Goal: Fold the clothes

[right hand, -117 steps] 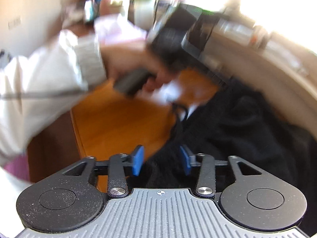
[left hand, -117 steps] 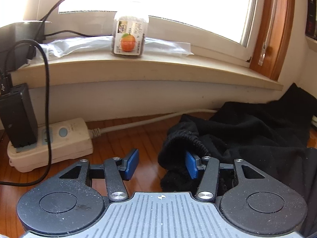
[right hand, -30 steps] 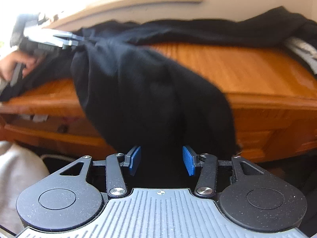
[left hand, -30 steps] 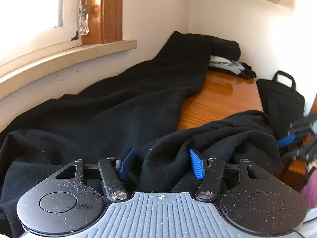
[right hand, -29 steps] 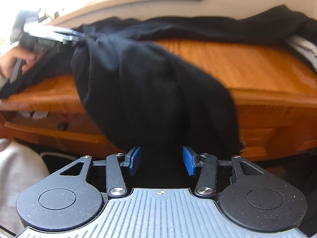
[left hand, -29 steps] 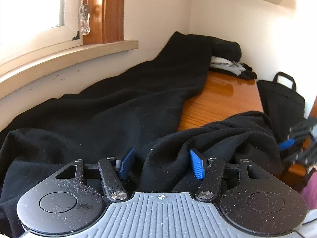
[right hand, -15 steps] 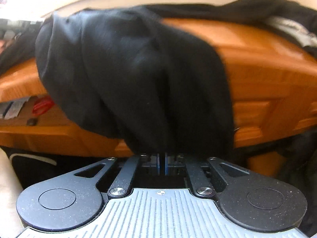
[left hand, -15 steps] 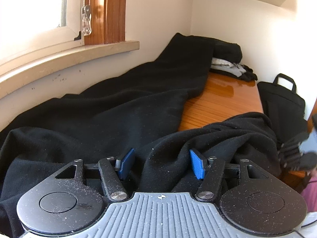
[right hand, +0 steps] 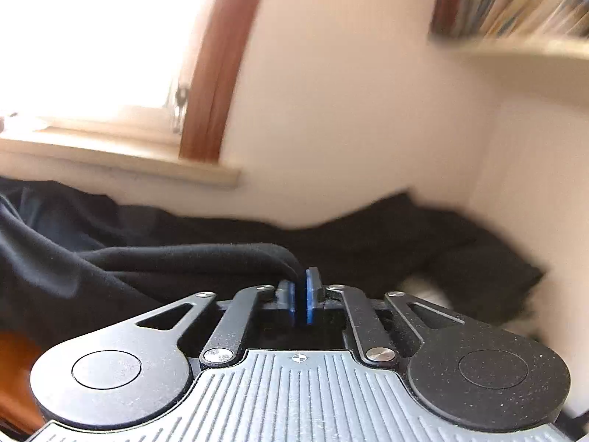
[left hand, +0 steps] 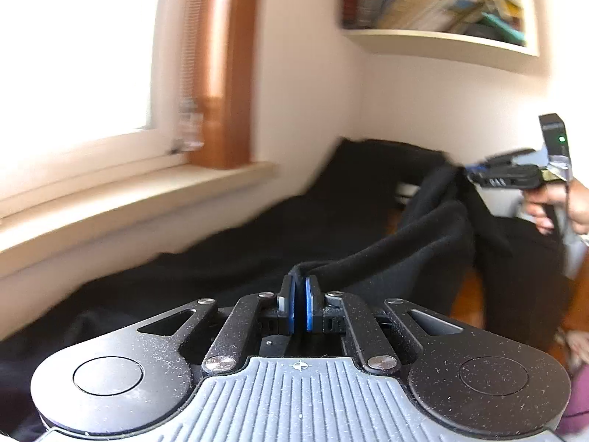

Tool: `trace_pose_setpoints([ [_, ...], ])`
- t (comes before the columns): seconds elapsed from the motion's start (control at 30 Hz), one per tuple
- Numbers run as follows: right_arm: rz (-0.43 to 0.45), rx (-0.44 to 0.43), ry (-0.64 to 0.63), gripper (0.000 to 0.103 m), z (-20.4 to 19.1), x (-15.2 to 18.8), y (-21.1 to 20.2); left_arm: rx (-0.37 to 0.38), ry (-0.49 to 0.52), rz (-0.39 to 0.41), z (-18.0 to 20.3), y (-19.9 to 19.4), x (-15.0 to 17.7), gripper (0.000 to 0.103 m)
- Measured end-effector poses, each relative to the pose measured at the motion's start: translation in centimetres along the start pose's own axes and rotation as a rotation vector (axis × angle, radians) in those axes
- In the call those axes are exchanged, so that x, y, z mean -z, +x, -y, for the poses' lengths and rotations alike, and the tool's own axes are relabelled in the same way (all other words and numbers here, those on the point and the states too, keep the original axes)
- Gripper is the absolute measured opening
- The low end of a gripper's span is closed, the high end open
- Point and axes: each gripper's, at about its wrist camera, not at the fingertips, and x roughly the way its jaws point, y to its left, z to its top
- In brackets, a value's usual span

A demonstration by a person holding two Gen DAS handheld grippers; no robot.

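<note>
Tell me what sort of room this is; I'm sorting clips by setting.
Probably a home study or bedroom: a wood-framed window with a deep sill, a wall shelf crammed with books, and a black garment spread along the wall.

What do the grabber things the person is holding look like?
Each hand-held gripper is black and dusty, with two round discs, thin metal link arms with silver screws, a ribbed grey plate with a small crosshair mark, and blue pads on its fingers. See the left hand-held gripper and right hand-held gripper. From the side, the right one shows a small green light.
</note>
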Motion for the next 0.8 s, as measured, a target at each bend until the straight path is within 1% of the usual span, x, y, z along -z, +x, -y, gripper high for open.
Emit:
trace_pose_setpoints([
  [0.03, -0.024, -0.009, 0.020, 0.033, -0.1, 0.0, 0.9, -0.020, -0.011, -0.005, -0.5, 0.2, 0.0, 0.006],
  [0.07, -0.047, -0.018, 0.028, 0.037, -0.1, 0.2, 1.5, -0.025, -0.014, -0.021, -0.8, 0.8, 0.5, 0.006],
  [0.17, -0.086, -0.042, 0.010, 0.039, 0.1, 2.5, 0.9, -0.008, -0.037, -0.061, -1.5, 2.2, 2.4, 0.007],
  [0.23, -0.101, -0.051, 0.035, 0.043, 1.4, 4.6, -0.4, 0.008, -0.066, -0.084, -1.9, 3.1, 3.4, 0.009],
  [0.27, -0.110, -0.056, 0.041, 0.047, 1.8, 5.4, -1.0, 0.016, -0.080, -0.093, -2.1, 3.4, 3.7, 0.009],
  [0.37, -0.133, -0.062, 0.039, 0.047, 2.1, 7.7, -2.3, 0.030, -0.110, -0.098, -2.8, 3.8, 3.9, 0.009],
  [0.43, -0.146, -0.067, 0.043, 0.047, 2.2, 9.0, -3.0, 0.026, -0.106, -0.111, -2.6, 4.2, 4.0, 0.009],
  [0.57, -0.181, -0.103, 0.083, 0.047, 2.1, 10.6, -2.0, 0.008, -0.076, -0.123, -2.2, 4.6, 4.1, 0.009],
  [0.6, -0.192, -0.104, 0.088, 0.045, 2.1, 10.9, -1.6, 0.006, -0.073, -0.122, -2.2, 4.5, 4.1, 0.009],
  [0.63, -0.202, -0.106, 0.091, 0.041, 2.2, 11.1, -1.2, 0.008, -0.075, -0.121, -2.2, 4.4, 4.2, 0.009],
  [0.67, -0.203, -0.107, 0.089, 0.016, 2.3, 11.1, -1.0, 0.009, -0.077, -0.120, -2.2, 4.3, 4.2, 0.009],
  [0.7, -0.190, -0.096, 0.081, 0.009, 2.4, 10.9, -1.0, 0.011, -0.078, -0.118, -2.2, 4.3, 4.3, 0.009],
  [0.77, -0.144, -0.059, 0.048, 0.009, 2.8, 9.4, -0.8, 0.012, -0.075, -0.118, -2.2, 4.2, 4.3, 0.009],
  [0.8, -0.106, -0.033, 0.016, 0.009, 2.9, 8.2, -0.5, 0.013, -0.074, -0.117, -2.1, 4.1, 4.3, 0.009],
])
